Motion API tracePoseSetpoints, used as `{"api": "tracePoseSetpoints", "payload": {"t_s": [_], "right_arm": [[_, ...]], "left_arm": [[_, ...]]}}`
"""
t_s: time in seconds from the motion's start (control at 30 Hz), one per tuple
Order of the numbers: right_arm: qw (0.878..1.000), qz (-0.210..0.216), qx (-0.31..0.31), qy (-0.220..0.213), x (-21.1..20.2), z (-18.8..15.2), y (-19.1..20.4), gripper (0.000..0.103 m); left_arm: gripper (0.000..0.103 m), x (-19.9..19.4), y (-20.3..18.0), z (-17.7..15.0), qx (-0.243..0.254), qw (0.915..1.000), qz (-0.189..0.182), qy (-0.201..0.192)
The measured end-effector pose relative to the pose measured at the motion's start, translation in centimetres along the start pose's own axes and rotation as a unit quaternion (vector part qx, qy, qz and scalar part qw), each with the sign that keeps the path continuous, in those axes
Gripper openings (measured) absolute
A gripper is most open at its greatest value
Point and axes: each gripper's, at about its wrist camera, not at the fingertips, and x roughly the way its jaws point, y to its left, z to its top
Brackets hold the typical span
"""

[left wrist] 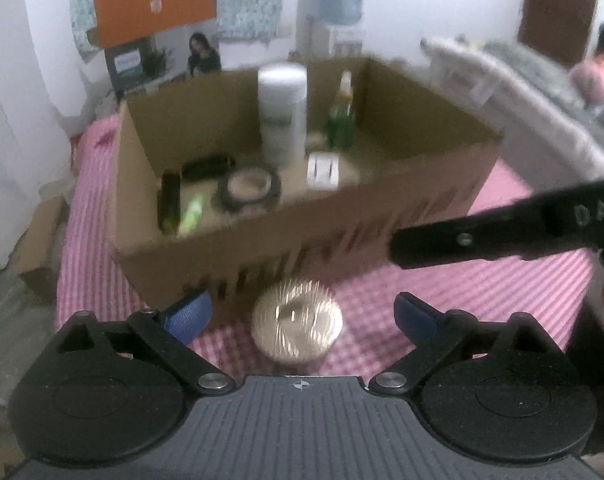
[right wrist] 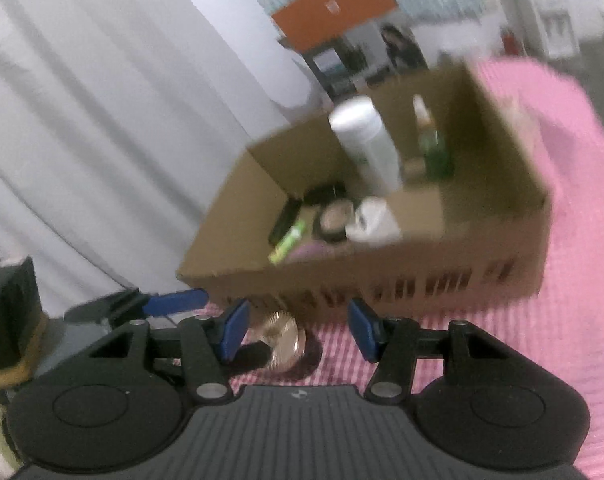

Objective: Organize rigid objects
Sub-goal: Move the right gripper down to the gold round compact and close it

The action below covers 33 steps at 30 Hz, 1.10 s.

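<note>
A round jar with a shiny gold lid [left wrist: 297,325] stands on the pink checked cloth in front of a cardboard box [left wrist: 294,236]. My left gripper [left wrist: 302,314] is open, its blue fingertips either side of the jar, apart from it. The box holds a white bottle [left wrist: 282,112], a green spray bottle [left wrist: 341,114], a round compact [left wrist: 249,186], dark tubes [left wrist: 170,200] and a white item [left wrist: 322,170]. In the right wrist view my right gripper [right wrist: 298,330] is open and empty, with the gold-lidded jar [right wrist: 280,340] just left of its middle, before the box [right wrist: 381,280].
The pink checked cloth [left wrist: 441,296] covers the table. The right gripper's black finger [left wrist: 481,236] reaches in from the right in the left wrist view. White curtains [right wrist: 102,140] hang at the left. An orange and grey carton [left wrist: 158,36] stands behind the box.
</note>
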Motion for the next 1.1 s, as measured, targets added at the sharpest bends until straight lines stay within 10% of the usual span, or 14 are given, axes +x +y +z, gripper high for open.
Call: {"api": "tracePoseSetpoints", "payload": {"t_s": [0.4,1.1], "right_arm": [[0.997,0.016,0.05,0.062,7.5,-2.3,-1.2,0.038],[0.996,-0.023,0.076,0.048,2.5,-4.8,-3.0,0.037]], "left_arm": [[0.063,2.6,-0.6,-1.2,0.002,0.9999,0.01,0.009],[0.066,1.7,-5.3,-2.4,0.047,0.996,-0.074,0.015]]}}
